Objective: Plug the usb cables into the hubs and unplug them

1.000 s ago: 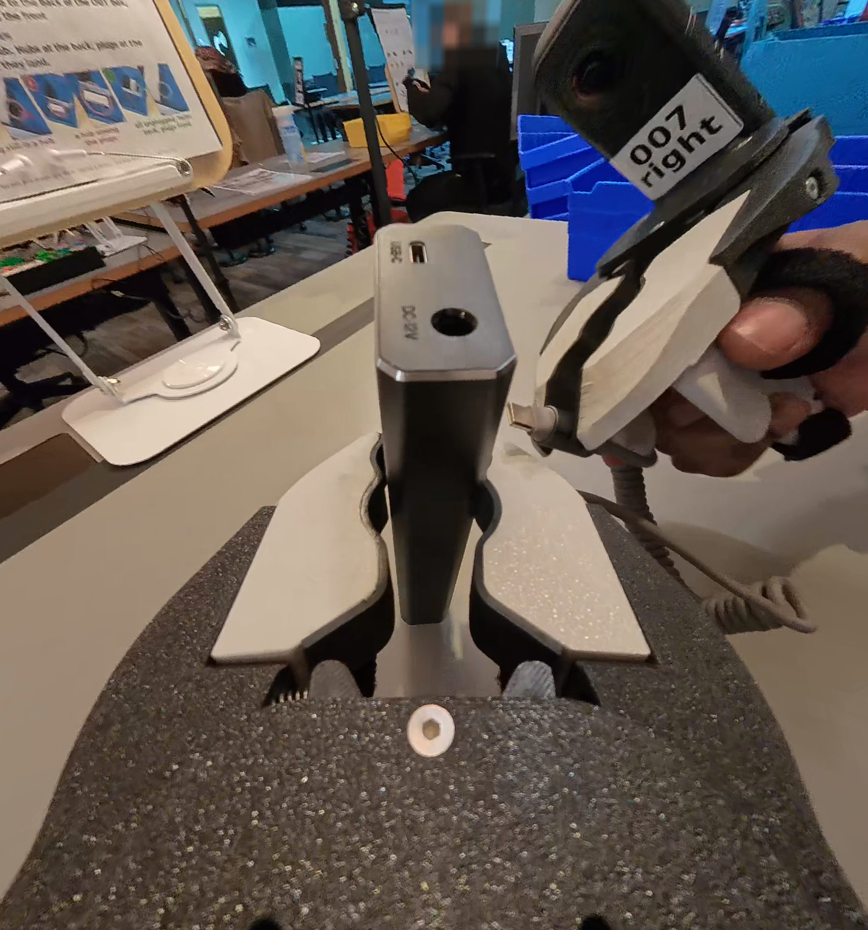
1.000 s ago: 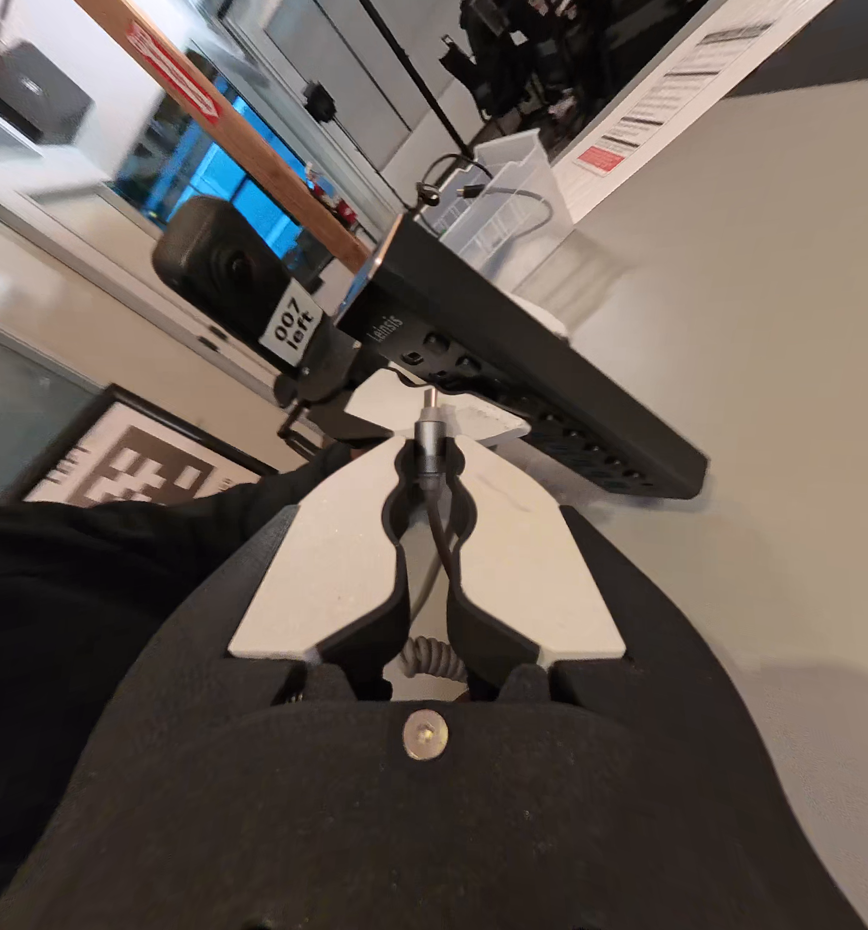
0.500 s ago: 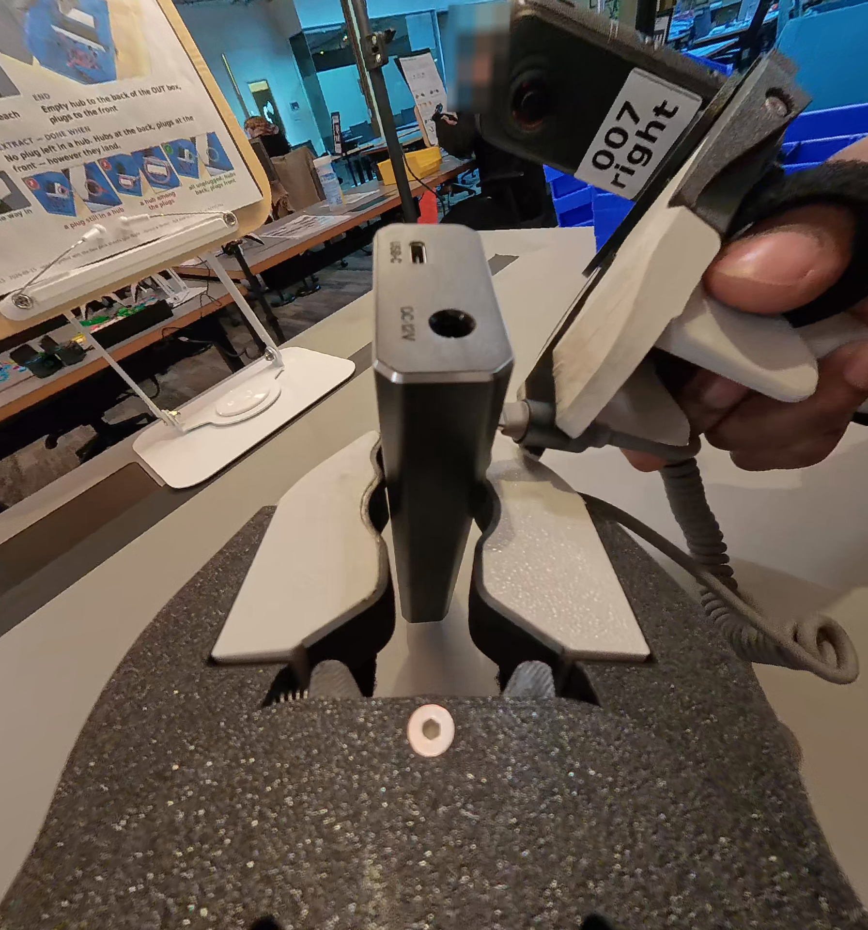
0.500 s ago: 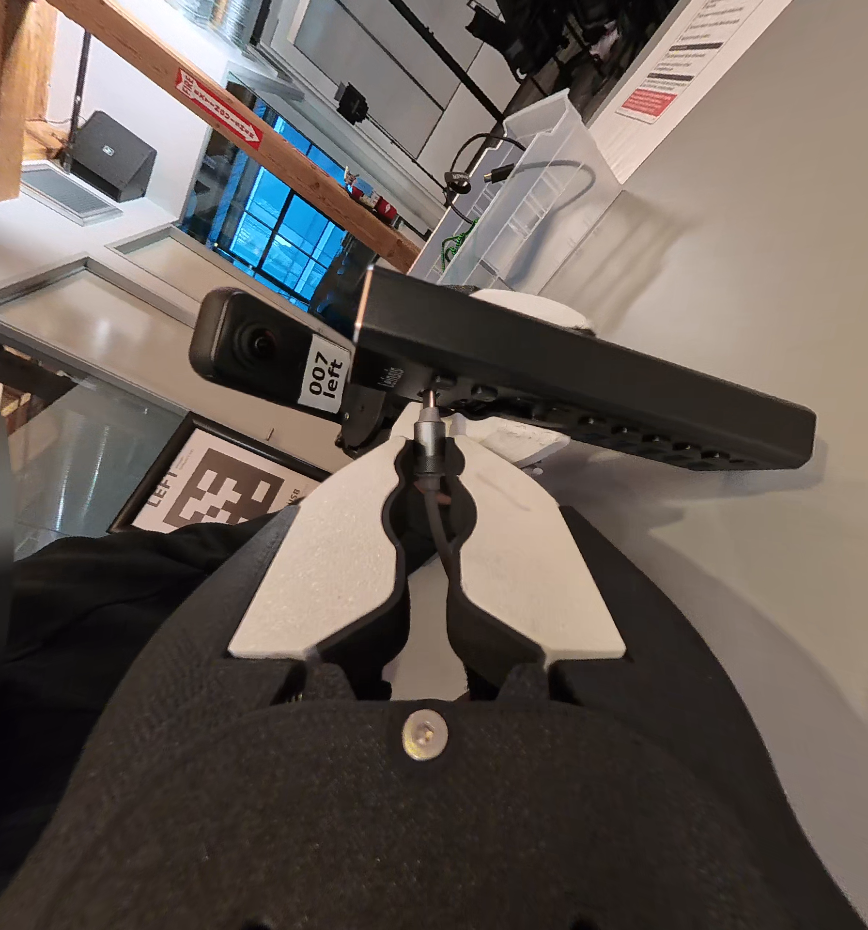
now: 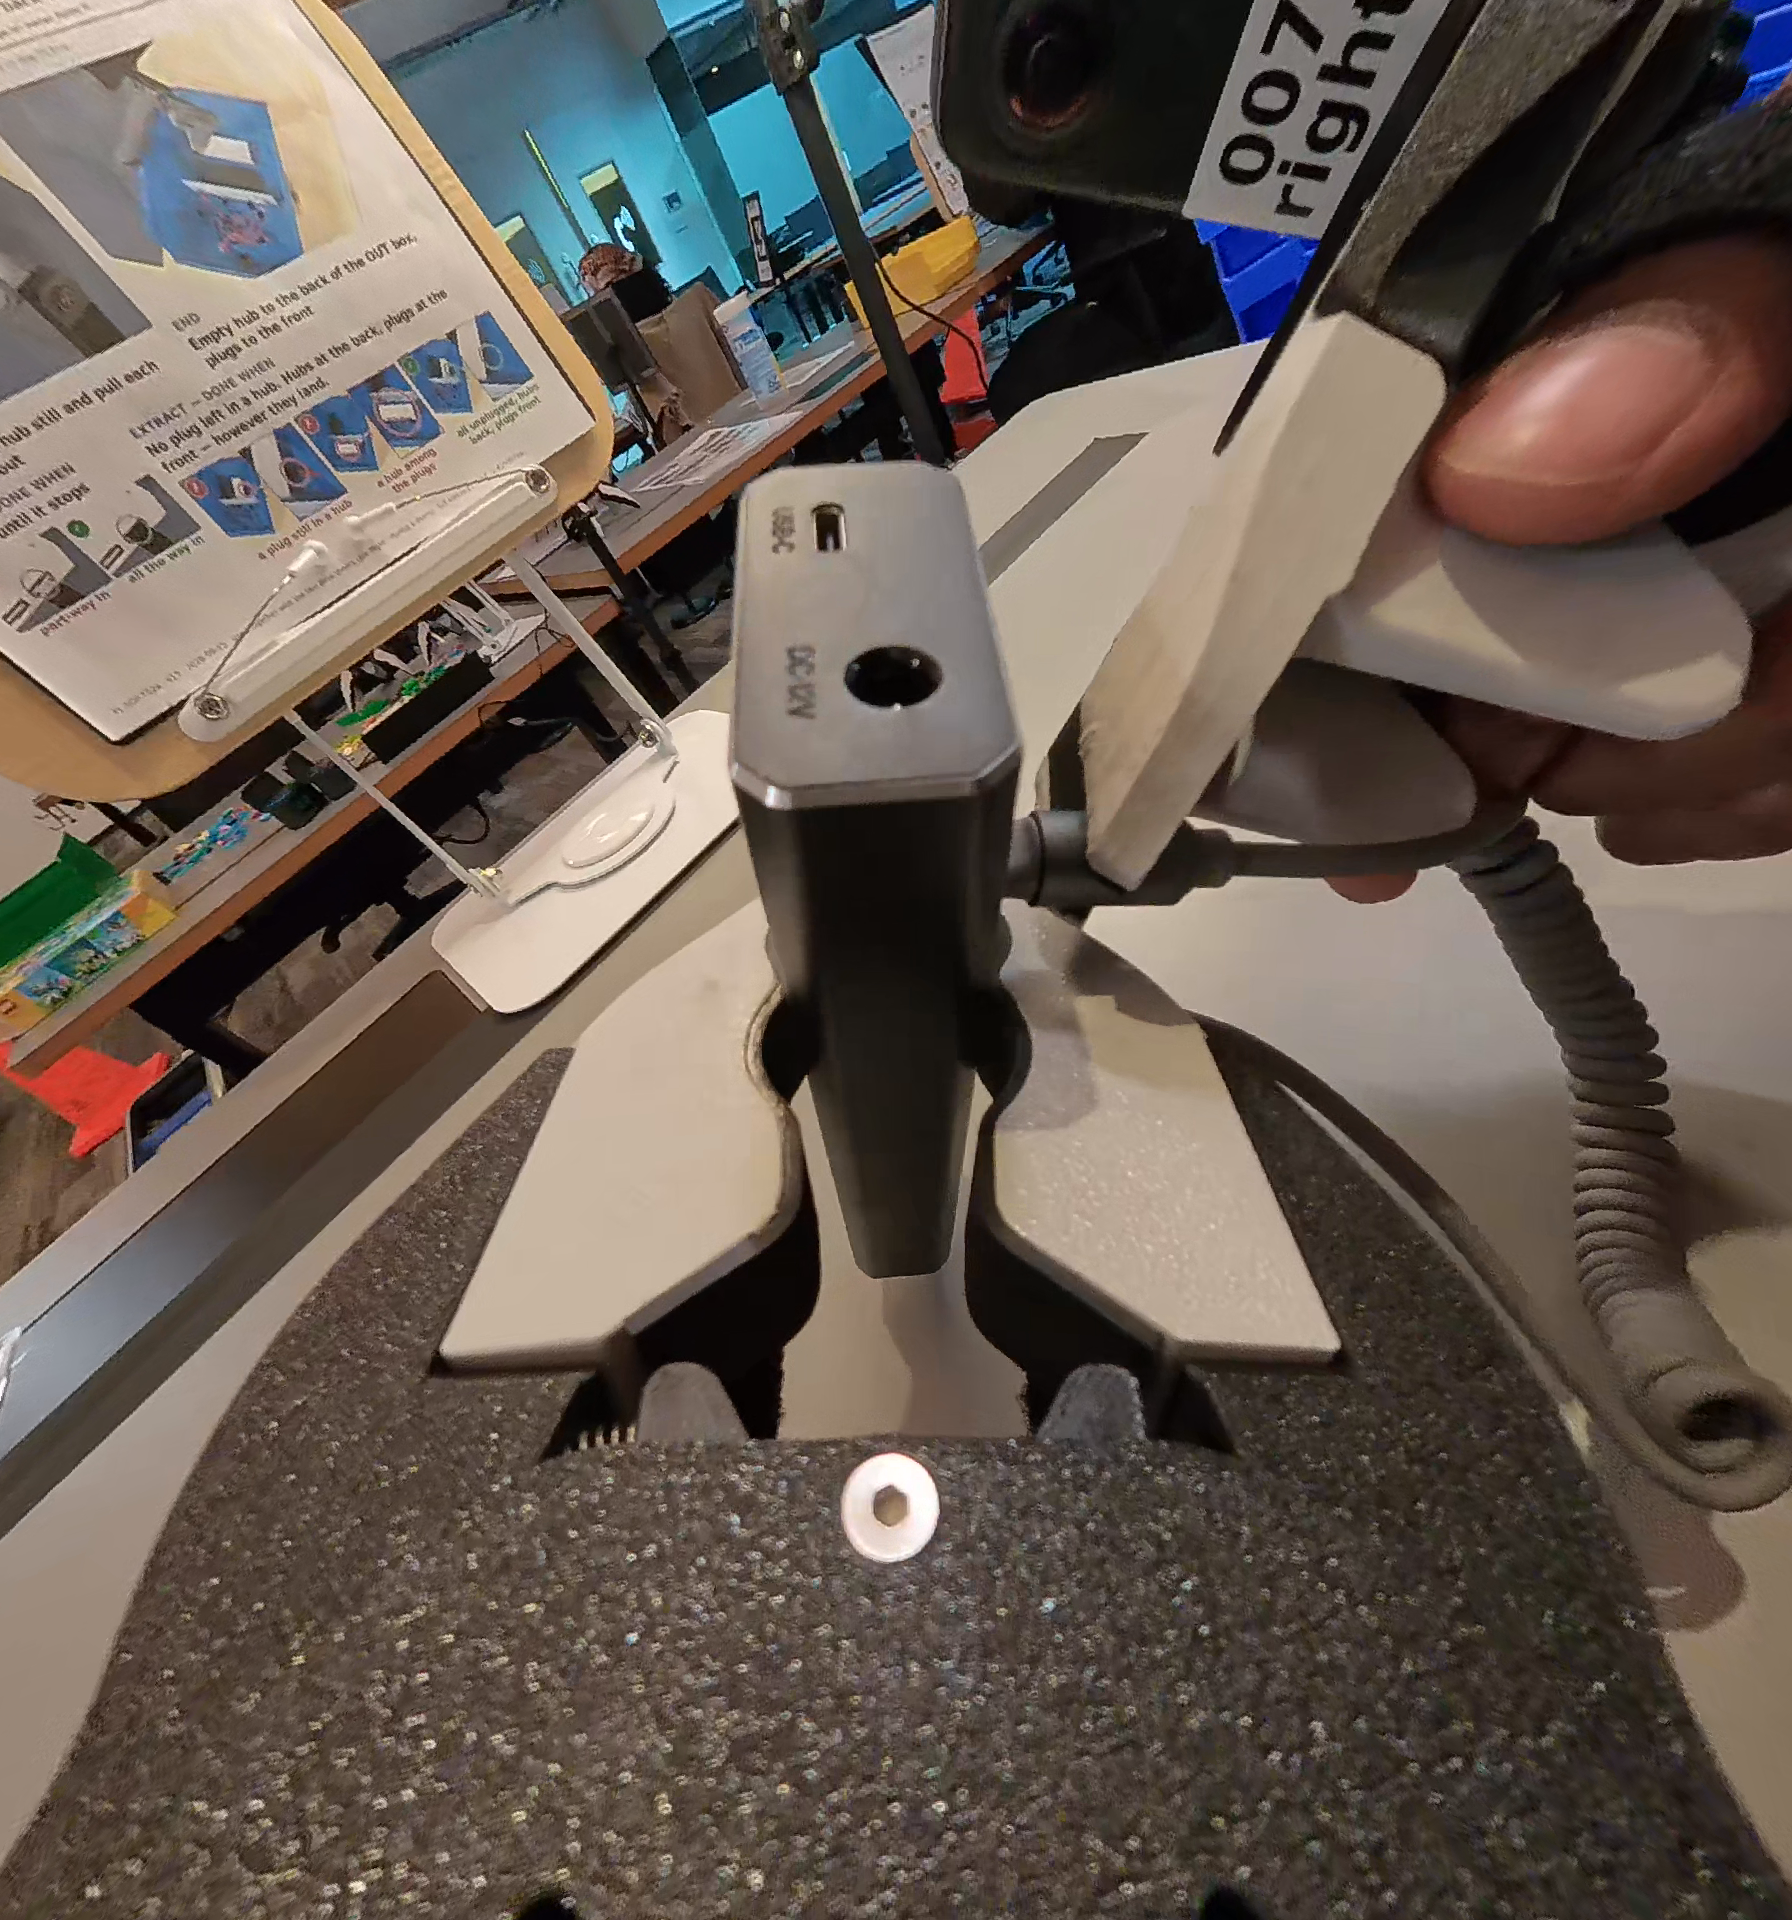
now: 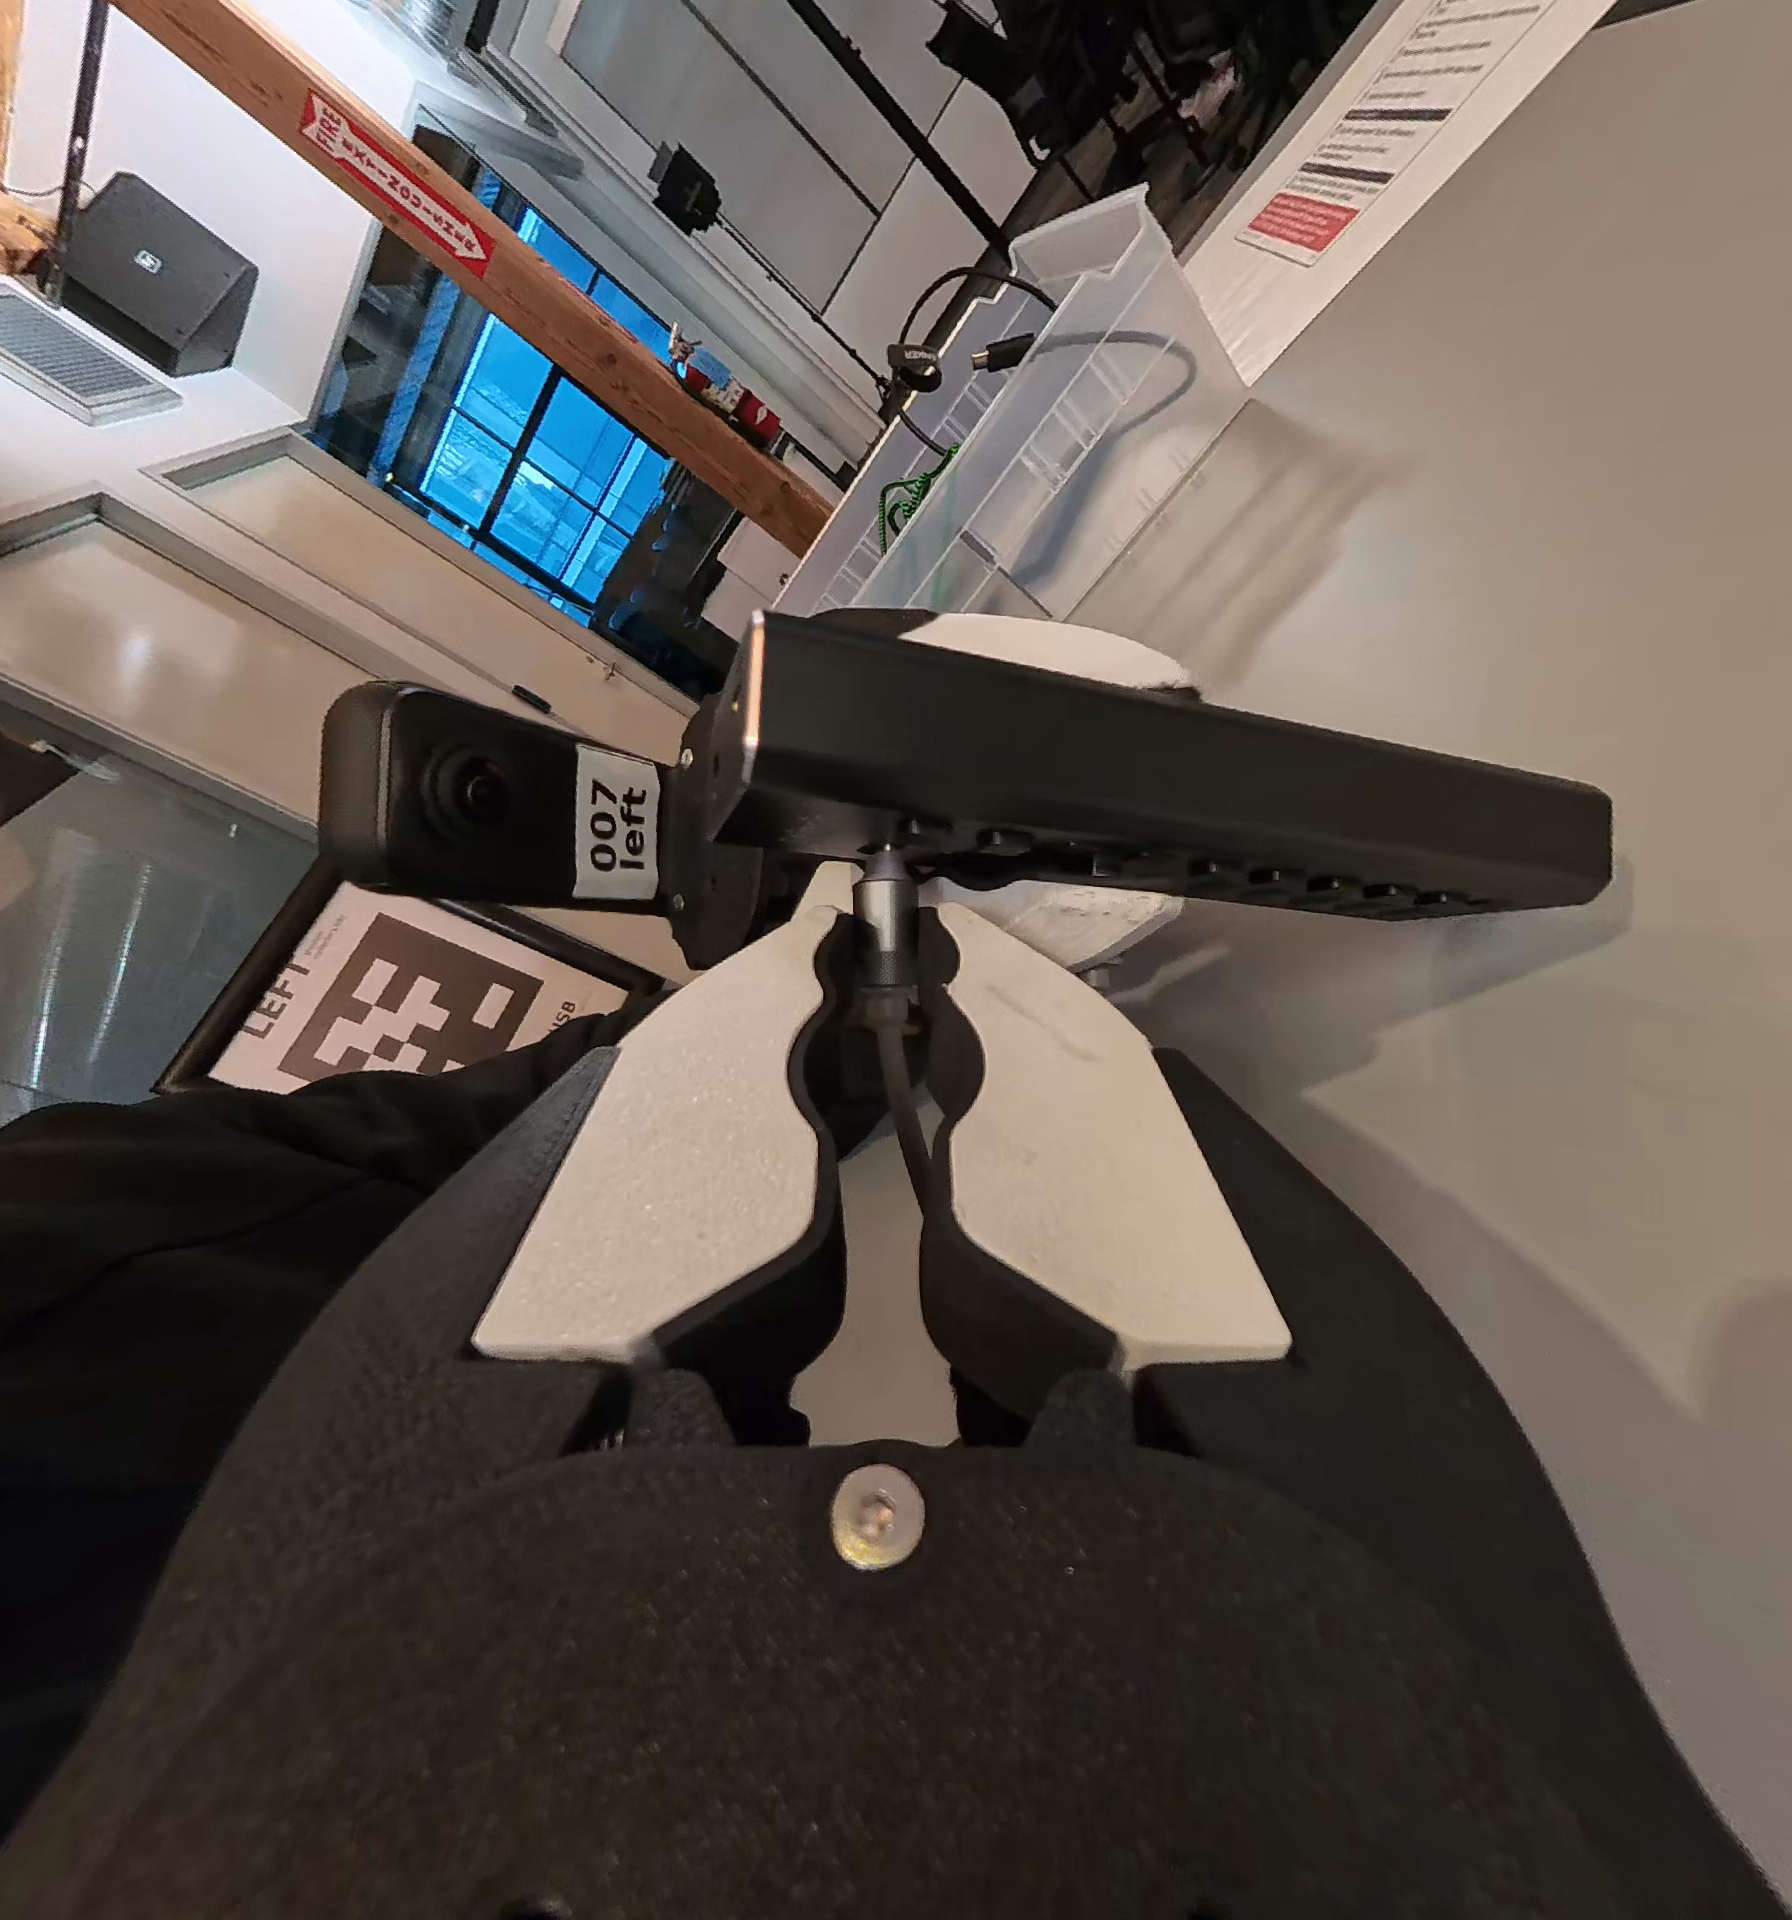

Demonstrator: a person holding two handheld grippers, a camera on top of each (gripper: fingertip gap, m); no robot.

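My left gripper (image 5: 890, 1023) is shut on a dark grey USB hub (image 5: 876, 790), holding it upright above the table with its end ports facing up. My right gripper (image 6: 884, 920) is shut on the grey plug (image 6: 881, 925) of a coiled grey cable (image 5: 1619, 1143). The plug meets the hub's port side (image 6: 1131, 821) near its end; its metal tip is hidden in the port. In the left wrist view the right gripper (image 5: 1110, 862) presses the plug (image 5: 1053, 857) against the hub's right face. The left gripper also shows in the right wrist view (image 6: 1048, 904).
An instruction sheet on a white stand (image 5: 559, 914) is at the left on the grey table (image 5: 1494, 997). A clear bin (image 6: 1068, 436) holding cables stands behind the hub in the right wrist view. Blue bins (image 5: 1256, 281) and other work tables lie beyond. The left gripper's tips are roughly 5 cm from the right gripper's.
My right gripper has brought the plug up to the hub's side, and the bare metal tip seen earlier has gone into a port. The left gripper has kept its hold on the hub.
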